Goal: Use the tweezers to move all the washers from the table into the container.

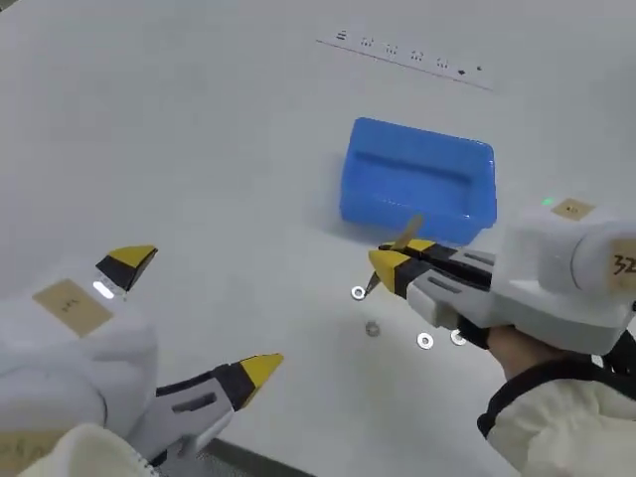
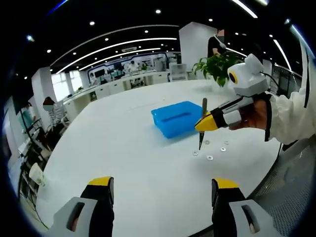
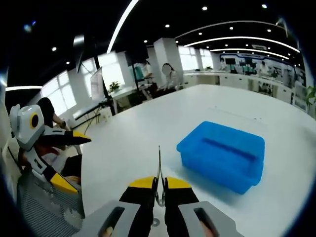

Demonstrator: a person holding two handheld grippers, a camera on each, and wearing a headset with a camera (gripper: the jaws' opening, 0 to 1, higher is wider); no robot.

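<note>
Tweezers (image 3: 159, 160) sit clamped in right tongs (image 3: 159, 181); left tongs (image 2: 163, 182) gape wide, empty.

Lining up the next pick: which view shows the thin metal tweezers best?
Left gripper view: the tweezers show side-on, nearly whole, tip by the silver washers. Head view shows their two ends past the right gripper; right gripper view sees them edge-on.

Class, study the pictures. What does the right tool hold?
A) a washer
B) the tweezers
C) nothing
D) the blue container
B: the right tool is shut on the tweezers, their tips pointing down near the washers lying on the table; the left tool is open and empty.
</note>
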